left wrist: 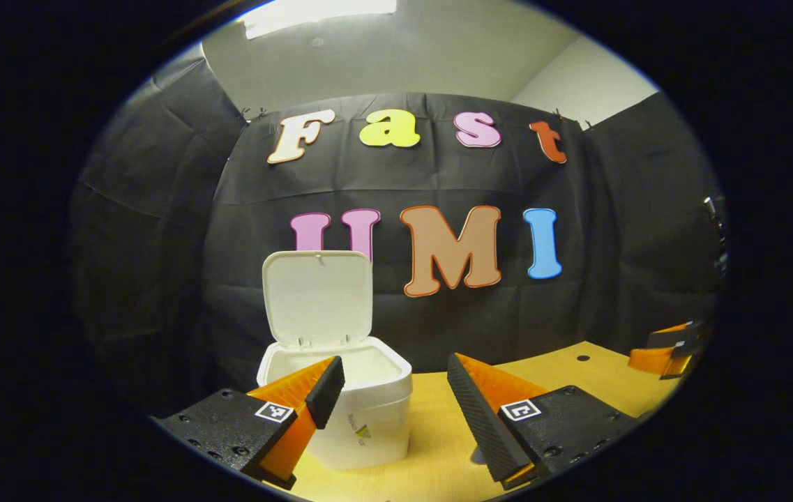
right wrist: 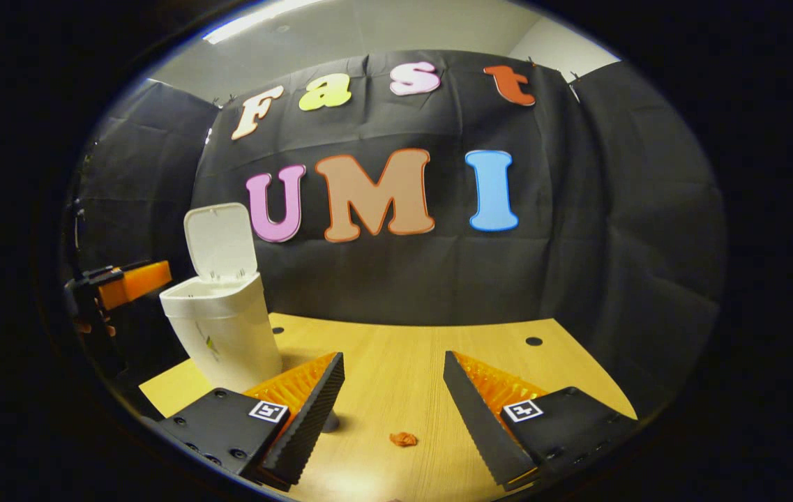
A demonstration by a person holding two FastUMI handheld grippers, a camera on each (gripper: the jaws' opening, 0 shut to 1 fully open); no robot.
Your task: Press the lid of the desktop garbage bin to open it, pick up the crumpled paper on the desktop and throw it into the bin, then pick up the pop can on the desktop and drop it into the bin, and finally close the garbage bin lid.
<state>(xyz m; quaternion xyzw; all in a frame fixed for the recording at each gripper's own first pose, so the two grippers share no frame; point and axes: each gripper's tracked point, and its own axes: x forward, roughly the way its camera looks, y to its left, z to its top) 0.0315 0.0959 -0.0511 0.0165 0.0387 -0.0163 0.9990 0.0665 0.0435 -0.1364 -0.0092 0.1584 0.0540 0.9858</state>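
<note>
The white desktop bin stands on the wooden table with its lid swung up and upright. In the left gripper view it is just ahead, behind the left finger of my left gripper, which is open with nothing between its fingers. In the right gripper view the bin and its raised lid stand to the left, and my right gripper is open and holds nothing. A small orange-red crumpled scrap lies on the table between the right gripper's fingers, below their tips.
The wooden table ends at the black cloth wall, with a small dark hole at the back right. The right gripper shows far right in the left gripper view. The left gripper shows far left beside the bin.
</note>
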